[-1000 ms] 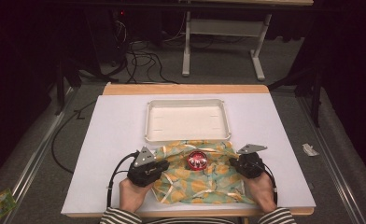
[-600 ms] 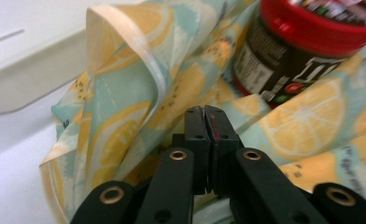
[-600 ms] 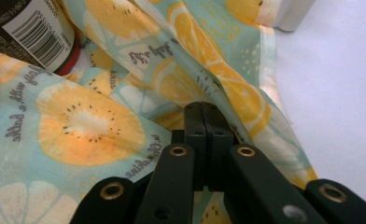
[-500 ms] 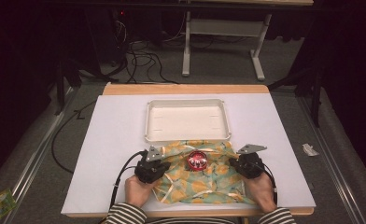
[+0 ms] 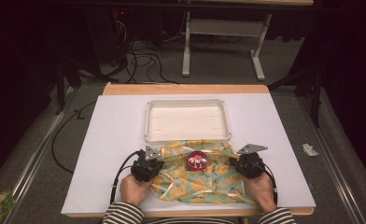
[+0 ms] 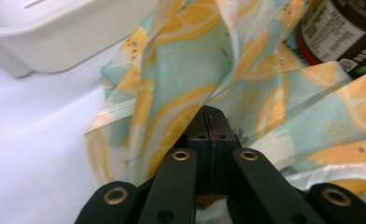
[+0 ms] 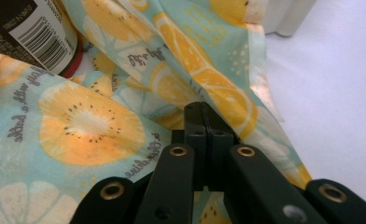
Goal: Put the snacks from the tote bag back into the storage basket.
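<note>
In the left gripper view the left gripper (image 6: 212, 114) has its jaws pressed flat together, with a fold of the lemon-print cloth (image 6: 181, 70) bunched up against their tips; they have just been closing, and the fabric sits caught at the seam between them; in the right gripper view the right gripper (image 7: 203, 111) is likewise fully closed, its tips pinched onto the cloth's (image 7: 125, 116) edge near the hem. From above, the left gripper (image 5: 146, 169) grips the cloth (image 5: 204, 179) at its left side and the right gripper (image 5: 246, 164) at its right side, each held in a hand (image 5: 133, 190) that comes from a striped sleeve at the near edge; the cloth lies rumpled between the two, spread over the white table cover (image 5: 106, 154); a red-lidded jar (image 5: 197, 160) stands on the cloth's far half, between the grippers and nearer neither; the cloth's far edge touches the near wall of the white tray (image 5: 187, 137), which lies beyond it.
</note>
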`<state>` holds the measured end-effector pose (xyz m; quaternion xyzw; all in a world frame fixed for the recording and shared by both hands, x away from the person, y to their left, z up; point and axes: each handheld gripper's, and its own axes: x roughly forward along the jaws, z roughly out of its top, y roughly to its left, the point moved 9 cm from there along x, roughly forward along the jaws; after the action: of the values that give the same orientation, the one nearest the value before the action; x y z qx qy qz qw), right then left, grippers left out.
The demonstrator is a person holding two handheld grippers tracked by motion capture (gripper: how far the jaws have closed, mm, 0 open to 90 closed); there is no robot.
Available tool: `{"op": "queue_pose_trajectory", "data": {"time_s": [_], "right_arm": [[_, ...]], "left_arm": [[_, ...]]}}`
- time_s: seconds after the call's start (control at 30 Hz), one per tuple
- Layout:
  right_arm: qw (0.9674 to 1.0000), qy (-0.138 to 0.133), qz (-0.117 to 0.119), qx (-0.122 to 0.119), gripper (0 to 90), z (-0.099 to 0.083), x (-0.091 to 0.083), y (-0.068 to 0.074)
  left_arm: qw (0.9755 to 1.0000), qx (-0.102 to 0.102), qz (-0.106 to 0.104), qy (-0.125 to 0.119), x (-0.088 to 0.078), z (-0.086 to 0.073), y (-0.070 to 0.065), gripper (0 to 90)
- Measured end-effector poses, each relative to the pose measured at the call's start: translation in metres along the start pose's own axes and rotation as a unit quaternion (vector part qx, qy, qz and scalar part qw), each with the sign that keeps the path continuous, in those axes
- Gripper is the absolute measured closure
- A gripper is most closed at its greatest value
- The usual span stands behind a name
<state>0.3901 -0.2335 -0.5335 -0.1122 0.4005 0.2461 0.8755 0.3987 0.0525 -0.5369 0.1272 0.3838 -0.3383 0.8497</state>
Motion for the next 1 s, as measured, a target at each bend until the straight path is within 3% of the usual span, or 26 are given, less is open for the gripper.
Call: {"op": "queue_pose_trajectory", "data": {"time_s": [0.3,0.7,1.0], "right_arm": [[0.9999,0.0,-0.013,0.006,90.0,-0.003,-0.003,-0.008],[0.9996,0.005,-0.02,0.017,90.0,-0.009,-0.005,-0.017],[0.9994,-0.002,-0.009,0.034,90.0,-0.014,-0.007,-0.019]], "left_arm": [[0.9998,-0.019,0.011,-0.002,-0.004,-0.006,0.013,90.0],[0.9995,-0.027,0.016,-0.006,-0.007,-0.009,0.019,90.0],[0.999,-0.04,0.015,-0.015,-0.006,-0.009,0.025,90.0]]}}
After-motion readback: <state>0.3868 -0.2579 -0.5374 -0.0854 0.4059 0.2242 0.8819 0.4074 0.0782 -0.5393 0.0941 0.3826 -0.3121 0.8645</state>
